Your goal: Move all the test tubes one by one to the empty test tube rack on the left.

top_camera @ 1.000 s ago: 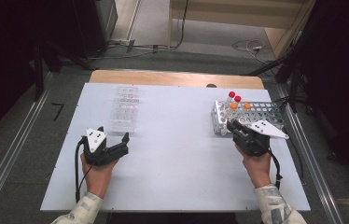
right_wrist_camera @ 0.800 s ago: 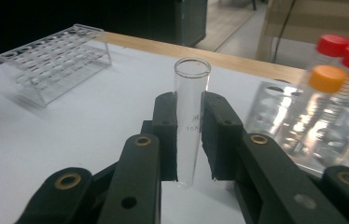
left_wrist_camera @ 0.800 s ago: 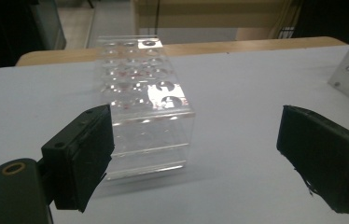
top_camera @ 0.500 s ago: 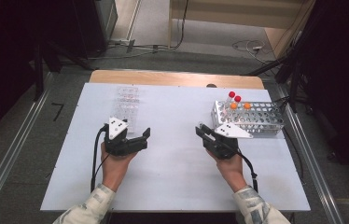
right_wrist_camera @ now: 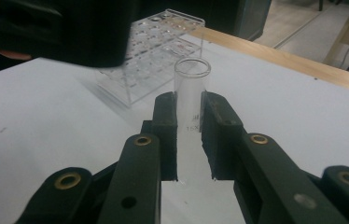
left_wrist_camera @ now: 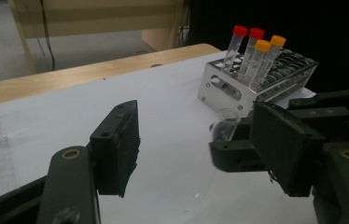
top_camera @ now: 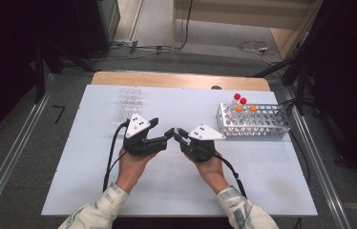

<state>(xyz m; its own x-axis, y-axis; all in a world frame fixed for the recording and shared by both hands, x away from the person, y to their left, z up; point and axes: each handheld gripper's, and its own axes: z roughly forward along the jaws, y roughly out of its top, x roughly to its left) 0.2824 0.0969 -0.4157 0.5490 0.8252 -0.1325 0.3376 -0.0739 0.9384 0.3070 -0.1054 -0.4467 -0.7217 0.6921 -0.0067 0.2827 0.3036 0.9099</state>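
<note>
right hand-held gripper (right_wrist_camera: 189, 135): jaws clamped on a clear glass tube (right_wrist_camera: 190, 102), pads pressing its two sides; in the high view it sits at mid-surface, jaws aimed toward the left one (top_camera: 179, 136)
left hand-held gripper (left_wrist_camera: 200, 149): jaws spread wide apart, nothing between the pads; in the high view its tips (top_camera: 160, 136) nearly meet the right gripper's
tube position: held above the white surface (top_camera: 262, 171), near its centre, just in front of the left gripper's open jaws (left_wrist_camera: 224, 130)
tube axis: long axis runs along the right gripper's jaws; open rim points away from that gripper, toward the left one; closed end sits back between the pads
metal rack (top_camera: 255, 120): on the right side of the surface, carrying capped tubes (left_wrist_camera: 254, 51), two red and two orange, upright
clear plastic rack (top_camera: 130, 102): far left part of the surface, well apart from both grippers
</note>
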